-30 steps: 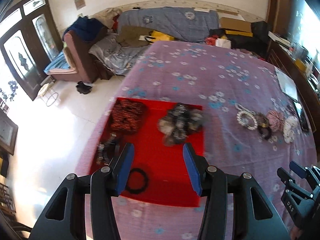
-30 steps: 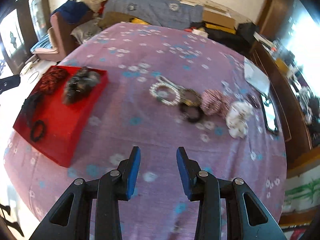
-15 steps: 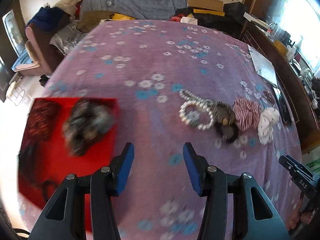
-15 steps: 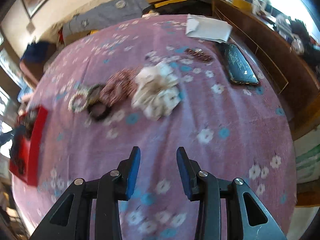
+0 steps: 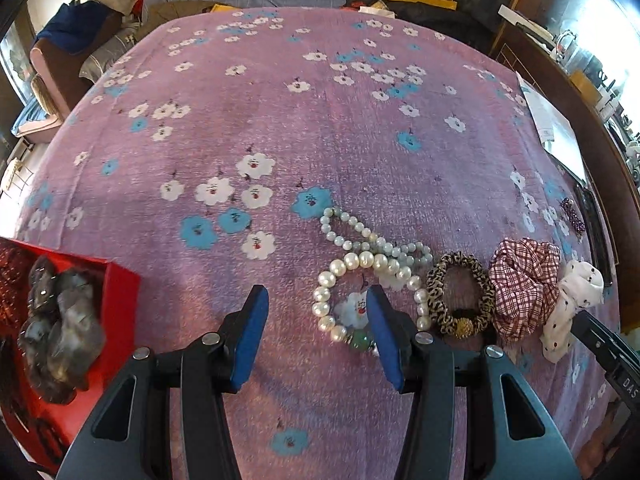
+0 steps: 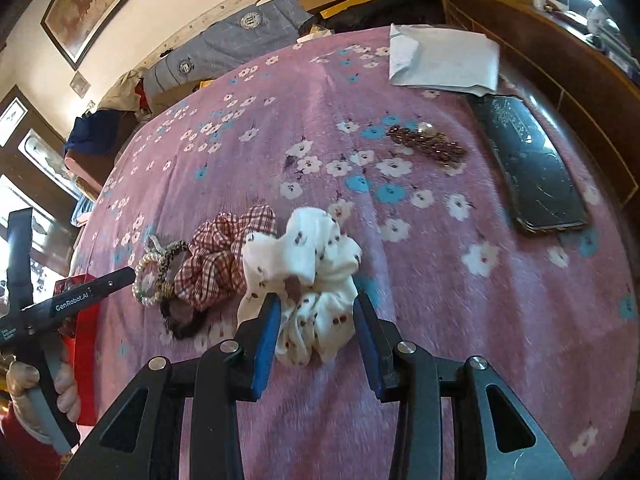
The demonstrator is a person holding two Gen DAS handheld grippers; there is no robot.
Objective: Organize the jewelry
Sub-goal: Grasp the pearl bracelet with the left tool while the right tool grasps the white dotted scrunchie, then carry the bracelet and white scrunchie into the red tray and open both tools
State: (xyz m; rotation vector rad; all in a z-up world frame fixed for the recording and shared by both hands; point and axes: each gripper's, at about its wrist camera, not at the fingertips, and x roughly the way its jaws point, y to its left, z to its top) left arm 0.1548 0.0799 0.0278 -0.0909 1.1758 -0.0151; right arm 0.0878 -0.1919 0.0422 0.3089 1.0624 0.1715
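A row of jewelry lies on the purple flowered cloth. In the left wrist view: a pearl bracelet (image 5: 344,280), a pale bead strand (image 5: 360,236), a leopard scrunchie (image 5: 460,292), a checked scrunchie (image 5: 524,280) and a white dotted scrunchie (image 5: 576,300). My left gripper (image 5: 316,328) is open just left of the pearl bracelet; its right finger overlaps the bracelet's near edge. My right gripper (image 6: 316,332) is open, its jaws on either side of the white scrunchie (image 6: 308,268). The red tray (image 5: 116,304) at the left holds a grey scrunchie (image 5: 64,332).
A dark beaded hair clip (image 6: 428,144), a black phone (image 6: 528,164) and a white envelope (image 6: 440,60) lie toward the table's right edge. The left gripper's body (image 6: 60,304) shows at the left of the right wrist view. A wooden cabinet and sofa stand beyond the table.
My left gripper swung right from over the red tray to the pearl bracelet. My right gripper moved right and in, so the white scrunchie now sits between its fingers.
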